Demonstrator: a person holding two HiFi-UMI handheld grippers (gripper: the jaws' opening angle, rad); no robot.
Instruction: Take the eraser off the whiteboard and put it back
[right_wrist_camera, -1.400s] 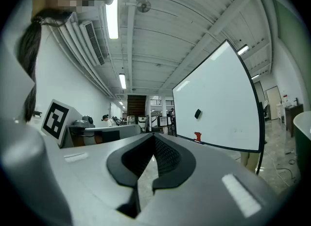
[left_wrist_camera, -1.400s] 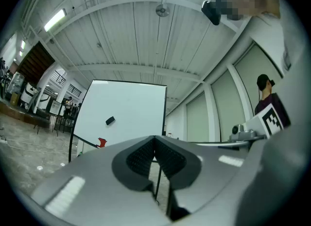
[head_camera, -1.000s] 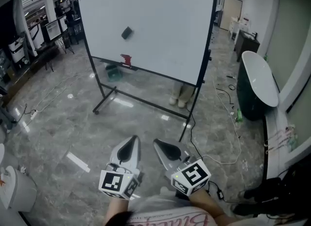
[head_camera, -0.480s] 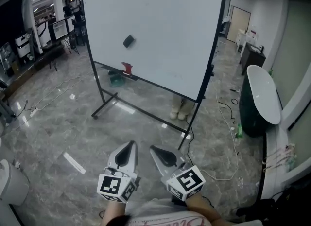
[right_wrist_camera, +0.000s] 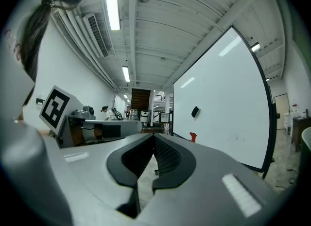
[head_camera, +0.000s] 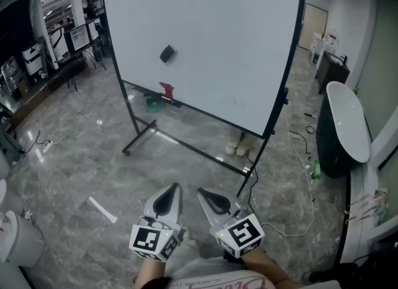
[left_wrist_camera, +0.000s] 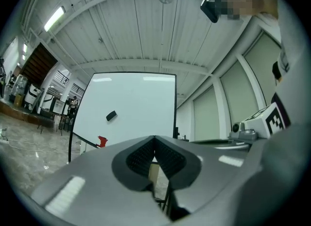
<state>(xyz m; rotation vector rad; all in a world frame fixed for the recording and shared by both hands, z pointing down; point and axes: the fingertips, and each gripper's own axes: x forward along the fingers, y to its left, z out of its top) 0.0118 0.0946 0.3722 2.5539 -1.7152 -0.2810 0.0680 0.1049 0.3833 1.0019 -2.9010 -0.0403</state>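
A dark eraser [head_camera: 167,53] sticks to the upper left part of the whiteboard [head_camera: 230,39], which stands on a wheeled frame some way ahead of me. It also shows small in the left gripper view as the eraser [left_wrist_camera: 111,115] and in the right gripper view as the eraser [right_wrist_camera: 195,112]. My left gripper [head_camera: 175,186] and right gripper [head_camera: 200,190] are held side by side low in the head view, far short of the board. Both point toward it, shut, with nothing between their pads. The left gripper [left_wrist_camera: 155,137] and right gripper [right_wrist_camera: 154,135] show their tips meeting.
A red object [head_camera: 166,90] sits on the board's bottom rail. Somebody's shoes [head_camera: 239,146] show behind the board. A dark tub with a white rim [head_camera: 345,123] stands at the right. Cables [head_camera: 295,151] trail over the marble floor; desks and equipment [head_camera: 37,58] line the far left.
The whiteboard has grown larger and nearer in the head view, and both grippers have moved forward toward it together, staying shut.
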